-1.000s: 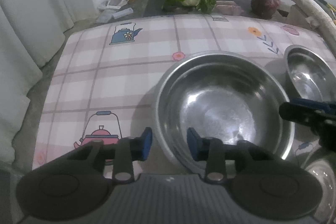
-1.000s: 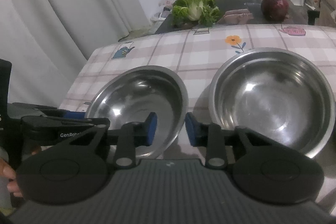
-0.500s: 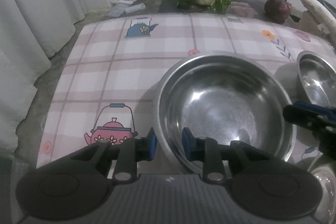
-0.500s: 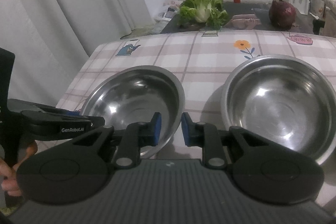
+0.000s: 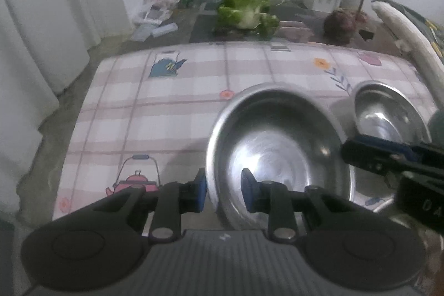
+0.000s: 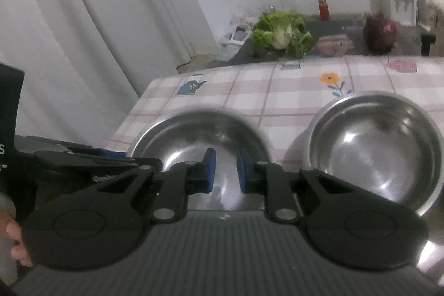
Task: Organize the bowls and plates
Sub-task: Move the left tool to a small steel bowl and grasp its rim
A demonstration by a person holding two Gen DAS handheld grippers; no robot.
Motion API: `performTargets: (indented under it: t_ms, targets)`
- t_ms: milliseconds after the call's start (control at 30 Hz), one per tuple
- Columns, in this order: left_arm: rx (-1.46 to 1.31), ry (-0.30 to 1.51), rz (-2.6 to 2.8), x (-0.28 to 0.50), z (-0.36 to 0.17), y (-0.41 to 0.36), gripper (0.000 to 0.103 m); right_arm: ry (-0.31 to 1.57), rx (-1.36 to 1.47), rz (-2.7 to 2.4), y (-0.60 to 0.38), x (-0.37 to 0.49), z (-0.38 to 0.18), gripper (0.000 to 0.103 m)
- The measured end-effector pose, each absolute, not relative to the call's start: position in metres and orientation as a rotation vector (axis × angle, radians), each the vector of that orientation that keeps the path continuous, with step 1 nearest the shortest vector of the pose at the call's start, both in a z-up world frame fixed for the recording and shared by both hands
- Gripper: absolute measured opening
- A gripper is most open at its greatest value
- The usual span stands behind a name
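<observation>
Your right gripper (image 6: 224, 168) is closing over the near rim of the left steel bowl (image 6: 194, 135); a second bowl (image 6: 374, 146) sits right, apart.

We read only fragments. In the left wrist view, white letters "DA" sit on the black body of the right gripper (image 5: 360, 154) at the right edge, cut off by the frame. In the right wrist view, a white "S" and small blurred letters ending "tion" stand on the black body of the left gripper (image 6: 133, 161). Nothing else legible.
</observation>
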State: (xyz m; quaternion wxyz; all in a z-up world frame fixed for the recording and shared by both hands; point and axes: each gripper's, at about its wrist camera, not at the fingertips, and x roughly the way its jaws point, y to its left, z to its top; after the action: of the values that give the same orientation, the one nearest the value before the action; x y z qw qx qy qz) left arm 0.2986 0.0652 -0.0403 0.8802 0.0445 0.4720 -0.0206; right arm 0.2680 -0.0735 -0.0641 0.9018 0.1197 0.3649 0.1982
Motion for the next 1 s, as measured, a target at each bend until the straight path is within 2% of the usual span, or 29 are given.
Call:
performTargets:
  t_ms: [200,300,433,500,600,1000]
  targets:
    - [0.058,0.980,-0.018,0.293,-0.038,0.070,0.029,0.765,0.256,0.364,-0.091,0.256,-0.064,0.018]
    - [0.054,0.970,0.012,0.286,-0.036,0.080,0.038,0.766,0.286,0.326,-0.111,0.253,-0.063,0.018]
    - [0.011,0.994,0.034,0.285,-0.037,0.093,0.041,0.774,0.328,0.316,-0.123,0.253,-0.065,0.021]
    - [0.001,0.995,0.038,0.286,-0.039,0.097,0.051,0.783,0.334,0.321,-0.122,0.256,-0.067,0.023]
    - [0.002,0.996,0.038,0.293,-0.045,0.098,0.057,0.801,0.333,0.318,-0.119,0.263,-0.073,0.024]
    - [0.047,1.045,-0.014,0.341,-0.078,0.077,0.059,0.888,0.345,0.306,-0.108,0.287,-0.102,0.024]
